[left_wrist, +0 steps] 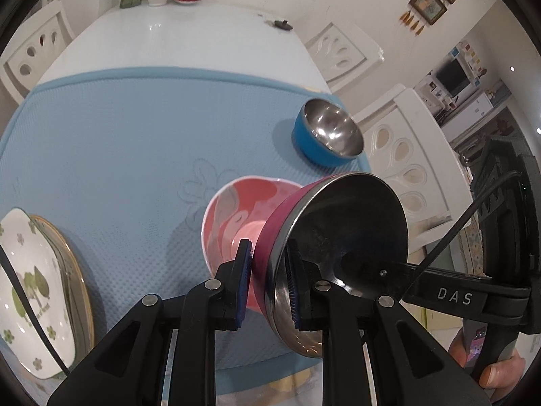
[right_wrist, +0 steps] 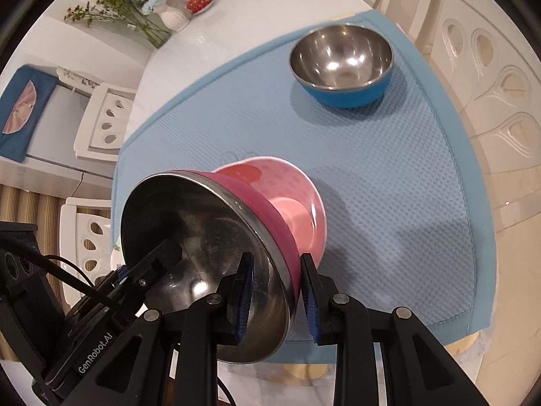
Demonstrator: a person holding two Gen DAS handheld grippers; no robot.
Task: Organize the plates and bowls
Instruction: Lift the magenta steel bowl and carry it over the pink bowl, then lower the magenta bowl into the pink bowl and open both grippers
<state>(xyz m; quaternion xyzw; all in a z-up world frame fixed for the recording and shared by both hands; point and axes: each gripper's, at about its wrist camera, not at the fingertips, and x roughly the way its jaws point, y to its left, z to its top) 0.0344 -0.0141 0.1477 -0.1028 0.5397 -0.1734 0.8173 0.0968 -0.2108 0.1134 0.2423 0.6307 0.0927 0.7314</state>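
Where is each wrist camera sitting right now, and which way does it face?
Left wrist: behind the left claw, facing across the blue mat; the person's fingers show at lower right.
Right wrist: behind the right claw, facing the mat's far corner; the left claw reaches in from lower left.
Shared: both claws grip the magenta steel bowl by its rim; pink bowl and blue steel bowl appear in both.

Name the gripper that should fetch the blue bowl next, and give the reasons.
Right, probably. Both the left gripper and right gripper clamp the magenta bowl's rim over the pink bowl, but the blue bowl sits ahead of the right, while it lies off to the left gripper's right.
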